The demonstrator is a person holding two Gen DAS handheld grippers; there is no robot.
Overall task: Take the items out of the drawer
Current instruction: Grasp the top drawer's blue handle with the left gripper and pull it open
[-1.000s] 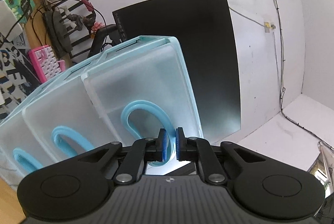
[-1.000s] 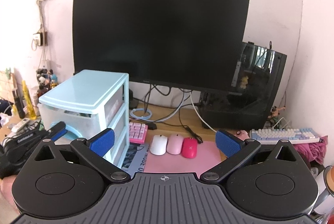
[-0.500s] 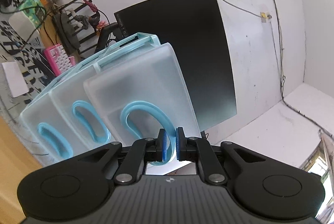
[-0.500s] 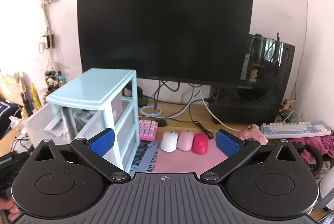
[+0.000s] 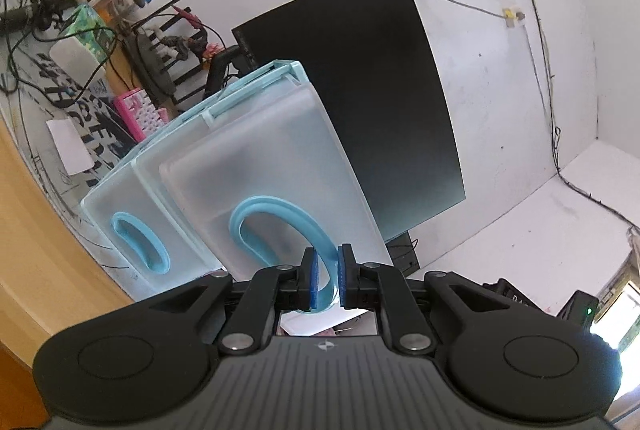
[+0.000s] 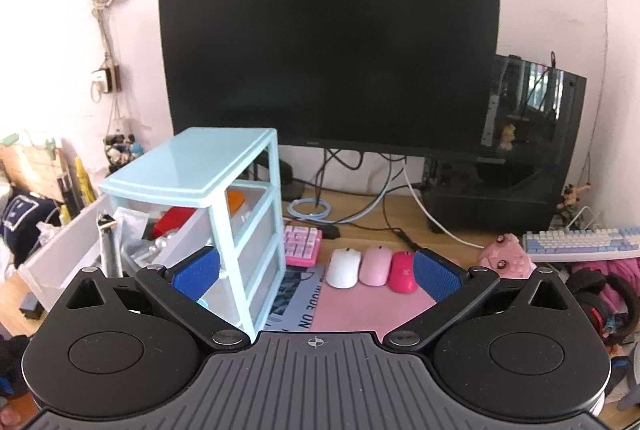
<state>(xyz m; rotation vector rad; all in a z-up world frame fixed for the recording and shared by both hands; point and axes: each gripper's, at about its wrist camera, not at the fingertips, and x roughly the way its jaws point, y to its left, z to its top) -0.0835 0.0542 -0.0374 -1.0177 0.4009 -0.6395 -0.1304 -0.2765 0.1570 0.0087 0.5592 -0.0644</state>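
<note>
A light blue three-drawer unit [image 6: 192, 165] stands on the desk left of the monitor. Its top drawer [image 6: 60, 254] is pulled far out to the left. Inside lie a red item [image 6: 172, 220], a silver pouch [image 6: 132, 226], a metal tool [image 6: 107, 242] and pearly beads [image 6: 160, 246]. In the left wrist view my left gripper [image 5: 327, 270] is shut on the blue loop handle [image 5: 276, 218] of that frosted drawer front [image 5: 260, 165]. My right gripper [image 6: 316, 274] hangs open in front of the unit, with nothing between its pads.
A large black monitor [image 6: 328, 49] stands behind the unit, with a dark PC case [image 6: 520, 149] to its right. A pink keypad [image 6: 302, 246], three mice [image 6: 344, 268] and a pale keyboard [image 6: 580, 244] lie on the desk. Cables and figurines crowd the left.
The top drawer has slid out of the unit with my left gripper on its handle, and its contents have come into sight. The right gripper stays open and nearly still.
</note>
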